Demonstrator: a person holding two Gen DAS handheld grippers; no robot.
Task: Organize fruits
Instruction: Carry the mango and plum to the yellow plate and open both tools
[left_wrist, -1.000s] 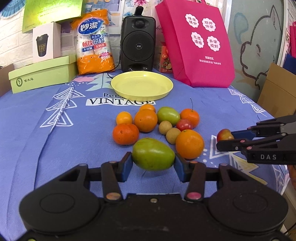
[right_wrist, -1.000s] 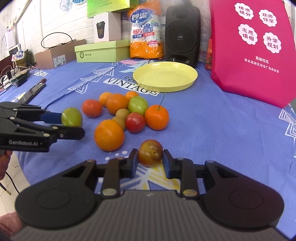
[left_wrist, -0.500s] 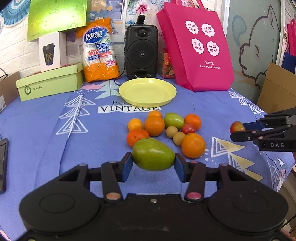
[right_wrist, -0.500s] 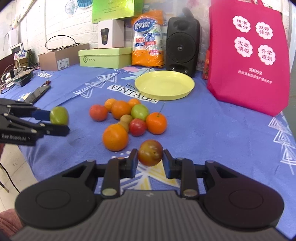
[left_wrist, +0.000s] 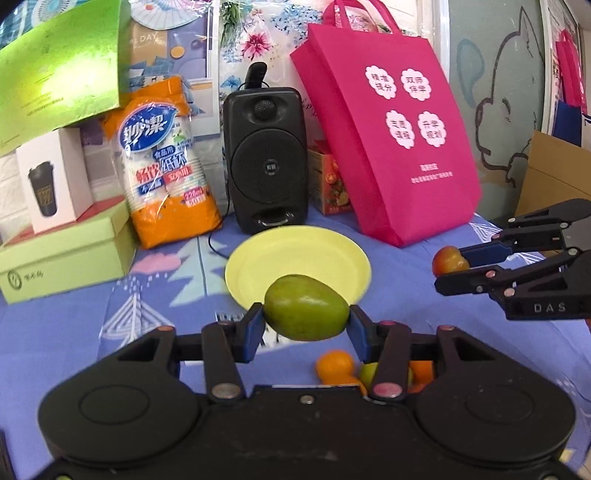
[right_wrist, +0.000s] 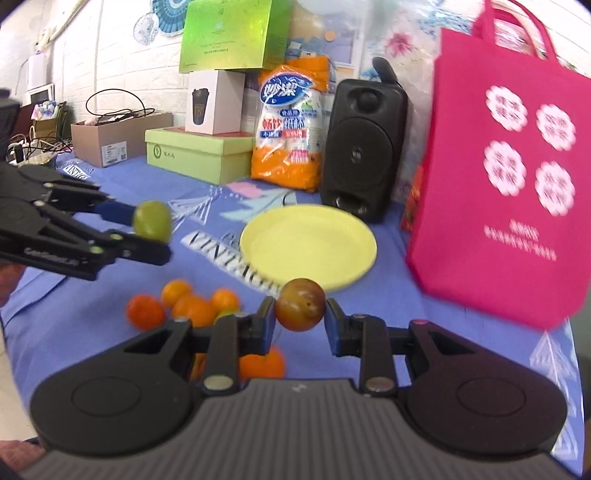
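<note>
My left gripper (left_wrist: 306, 328) is shut on a green mango (left_wrist: 306, 307) and holds it in the air, just short of the yellow plate (left_wrist: 297, 258). My right gripper (right_wrist: 300, 322) is shut on a small red-brown plum (right_wrist: 300, 309), also in the air near the plate's front edge (right_wrist: 308, 247). Each gripper shows in the other's view: the right one with the plum (left_wrist: 448, 261) and the left one with the mango (right_wrist: 152, 219). The other fruits, oranges and a green one (right_wrist: 184, 302), lie on the blue cloth below and are partly hidden.
A black speaker (left_wrist: 266, 158) stands right behind the plate. A pink bag (left_wrist: 388, 140) stands at its right. An orange pack of paper cups (left_wrist: 166, 177) and green and white boxes (left_wrist: 62, 254) stand at its left. A cardboard box (right_wrist: 118, 136) sits far left.
Both grippers have risen off the cloth with their fruits and moved forward towards the plate. The fruit pile has dropped low in both views.
</note>
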